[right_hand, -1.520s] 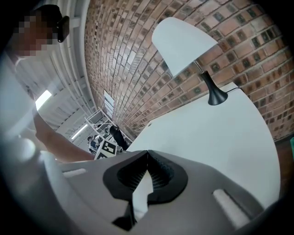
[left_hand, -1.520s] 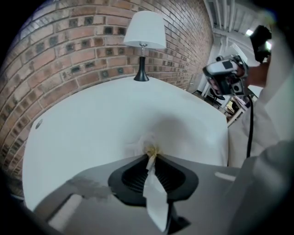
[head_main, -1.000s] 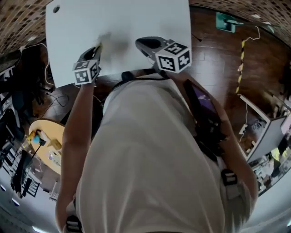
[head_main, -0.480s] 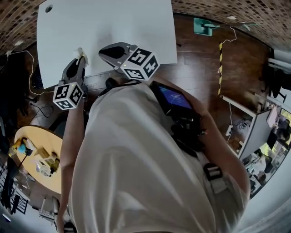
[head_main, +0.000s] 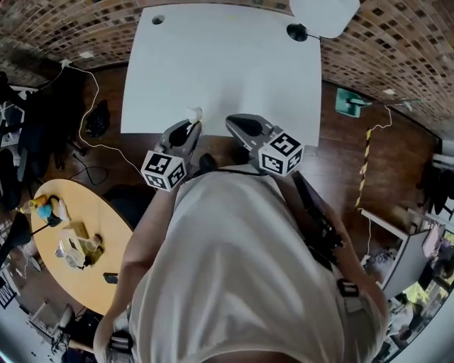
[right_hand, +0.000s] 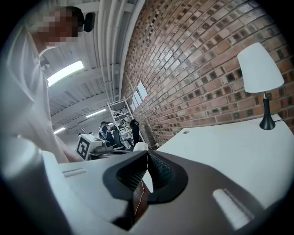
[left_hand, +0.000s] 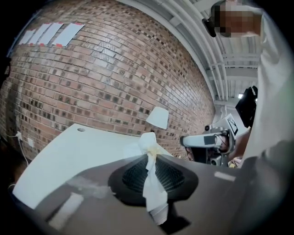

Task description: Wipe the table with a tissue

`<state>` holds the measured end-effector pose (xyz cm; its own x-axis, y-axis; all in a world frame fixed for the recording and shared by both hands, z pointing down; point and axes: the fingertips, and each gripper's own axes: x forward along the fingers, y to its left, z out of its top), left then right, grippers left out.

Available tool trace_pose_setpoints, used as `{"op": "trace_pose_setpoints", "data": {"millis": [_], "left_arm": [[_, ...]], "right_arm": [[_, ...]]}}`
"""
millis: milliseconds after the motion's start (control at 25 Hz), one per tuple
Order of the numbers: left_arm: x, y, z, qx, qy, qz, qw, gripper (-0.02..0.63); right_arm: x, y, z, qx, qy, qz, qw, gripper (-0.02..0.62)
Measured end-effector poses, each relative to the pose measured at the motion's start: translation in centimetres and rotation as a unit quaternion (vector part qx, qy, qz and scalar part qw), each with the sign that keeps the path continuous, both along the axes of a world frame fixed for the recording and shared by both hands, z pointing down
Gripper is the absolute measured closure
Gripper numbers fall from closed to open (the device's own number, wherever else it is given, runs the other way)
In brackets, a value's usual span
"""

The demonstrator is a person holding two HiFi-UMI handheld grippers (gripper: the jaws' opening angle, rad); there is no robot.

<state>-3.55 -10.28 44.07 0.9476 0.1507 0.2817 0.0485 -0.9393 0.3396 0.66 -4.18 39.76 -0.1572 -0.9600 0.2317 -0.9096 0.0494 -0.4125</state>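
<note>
At the near edge of the white rectangular table (head_main: 227, 64): crumpled white paper tissue (left_hand: 149, 153), clamped in your left hand-held gripper (head_main: 190, 125); right hand-held gripper (head_main: 240, 125) closed, empty. You likely needed flat, steady contact to wipe.

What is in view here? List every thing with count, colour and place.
white rectangular table: one, white, by the wall.
table lamp: one, white shade, black stem, table's far right corner.
crumpled white paper tissue: one, white, between the left gripper's jaws.
round yellow wooden table: one, yellow, lower left of the head view, small items on it.
brick wall: one, red-brown, behind the white table.
dark wooden floor: brown, around both tables.
left gripper: one, grey, shut on the tissue, at the table's near edge.
right gripper: one, grey, jaws together, empty.
person's white shirt: one, white.
</note>
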Motion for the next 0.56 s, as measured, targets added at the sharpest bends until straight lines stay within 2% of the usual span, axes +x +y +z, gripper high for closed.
{"op": "trace_pose_setpoints", "data": {"millis": [240, 560], "left_arm": [[-2.5, -0.5, 0.0, -0.007, 0.017, 0.006, 0.9998, 0.551], [-3.9, -0.9, 1.5, -0.016, 0.001, 0.024, 0.9996, 0.551]], "right_arm": [[-1.5, -0.7, 0.5, -0.010, -0.006, 0.027, 1.000, 0.588], [-3.5, -0.9, 1.9, -0.023, -0.010, 0.044, 0.999, 0.588]]}}
